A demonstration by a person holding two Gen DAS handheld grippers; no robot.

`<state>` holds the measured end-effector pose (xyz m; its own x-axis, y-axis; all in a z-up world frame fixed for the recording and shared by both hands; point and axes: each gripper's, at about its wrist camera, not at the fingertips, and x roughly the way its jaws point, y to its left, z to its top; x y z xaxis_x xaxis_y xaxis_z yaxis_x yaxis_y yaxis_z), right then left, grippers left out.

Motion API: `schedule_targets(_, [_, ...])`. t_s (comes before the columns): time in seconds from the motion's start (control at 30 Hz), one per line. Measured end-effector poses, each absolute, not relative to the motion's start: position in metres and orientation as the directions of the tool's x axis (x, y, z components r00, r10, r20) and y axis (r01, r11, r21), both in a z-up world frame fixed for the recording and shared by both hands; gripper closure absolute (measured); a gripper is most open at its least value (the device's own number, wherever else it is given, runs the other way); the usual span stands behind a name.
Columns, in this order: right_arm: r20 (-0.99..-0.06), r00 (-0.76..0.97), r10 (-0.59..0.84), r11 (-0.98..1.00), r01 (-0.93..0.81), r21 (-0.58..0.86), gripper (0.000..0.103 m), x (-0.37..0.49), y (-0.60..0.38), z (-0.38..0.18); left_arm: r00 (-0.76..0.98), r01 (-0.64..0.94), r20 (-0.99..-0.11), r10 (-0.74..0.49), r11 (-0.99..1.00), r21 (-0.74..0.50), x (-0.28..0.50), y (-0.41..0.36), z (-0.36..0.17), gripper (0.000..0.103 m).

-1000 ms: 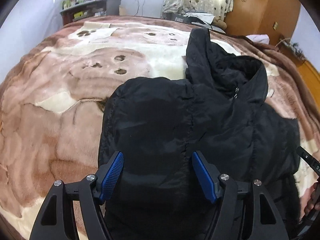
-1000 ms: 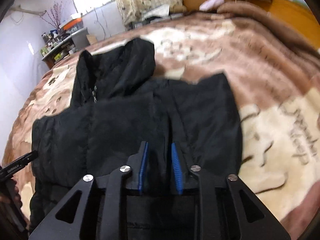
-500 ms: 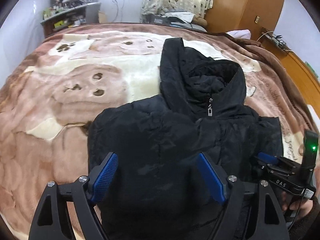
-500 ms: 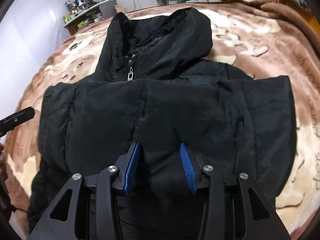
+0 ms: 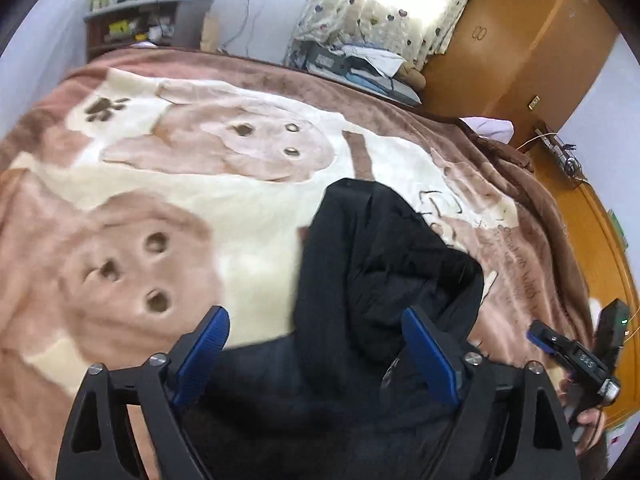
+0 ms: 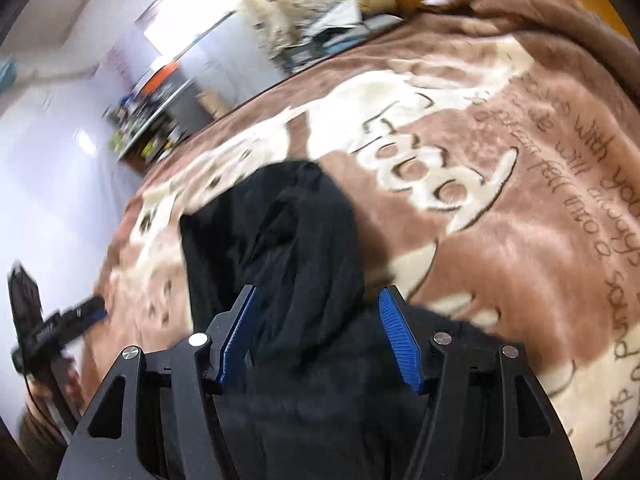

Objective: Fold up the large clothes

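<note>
Black jacket (image 5: 360,320) lies on the blanket (image 5: 120,208), hood (image 6: 296,232) stretched away from both cameras. Left gripper (image 5: 316,356) and right gripper (image 6: 320,340) both hang over the jacket, fingers spread apart, clamping nothing. Curtain (image 5: 392,4) and wardrobe (image 5: 532,40) stand beyond the bed.

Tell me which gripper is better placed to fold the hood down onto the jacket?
Probably the right gripper: it is open with the black jacket's hood centred directly ahead. The left gripper, also open, has the hood off to its right side.
</note>
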<state>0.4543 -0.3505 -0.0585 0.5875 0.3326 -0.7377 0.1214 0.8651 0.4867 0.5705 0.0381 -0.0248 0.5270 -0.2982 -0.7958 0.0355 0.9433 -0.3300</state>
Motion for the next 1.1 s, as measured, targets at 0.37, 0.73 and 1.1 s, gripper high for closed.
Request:
schedule_targets(0.37, [-0.742,0.561,0.367,0.754,0.288,0.591,0.032,0.516,-0.376,-0.118,0.5,-0.055,-0.825,-0.263,0.941,-0.333,0.661,0.021,-0.072,0.014])
schedule_targets(0.73, [-0.682,0.529,0.505,0.66,0.273,0.7,0.042,0.534,-0.36,-0.156,0.424,-0.158,-0.851,-0.309,0.9,-0.405,0.701,0.003,-0.128,0.036])
schedule_targets(1.1, [-0.698,0.562,0.444,0.775,0.151,0.614,0.089,0.509,-0.341,-0.124,0.468,-0.121,-0.831,-0.302,0.909,-0.398,0.661,0.013,-0.11,0.095])
